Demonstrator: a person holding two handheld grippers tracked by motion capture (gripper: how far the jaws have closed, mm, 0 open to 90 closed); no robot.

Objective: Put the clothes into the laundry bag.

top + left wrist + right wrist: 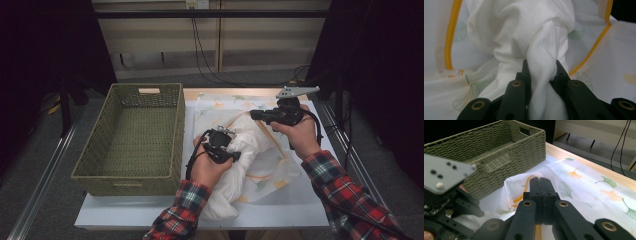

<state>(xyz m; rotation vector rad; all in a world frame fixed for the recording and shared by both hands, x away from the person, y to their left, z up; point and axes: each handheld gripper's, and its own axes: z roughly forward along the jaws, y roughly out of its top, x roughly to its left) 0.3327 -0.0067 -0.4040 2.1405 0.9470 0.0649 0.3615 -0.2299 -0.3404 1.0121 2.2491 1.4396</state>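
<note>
The white cloth [250,155] lies bunched on your bench [280,210], just right of the green woven basket [130,137]. Your left claw [541,72] pinches a thick twisted fold; your right claw [541,195] clamps the cloth's yellow-striped edge.

dim room, lit tabletop, soft close-up focus.

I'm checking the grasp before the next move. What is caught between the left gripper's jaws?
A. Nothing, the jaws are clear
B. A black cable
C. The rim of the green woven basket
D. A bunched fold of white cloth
D: in the left gripper view, the left gripper has its black jaws pressed on either side of a twisted bunch of the white cloth.
</note>
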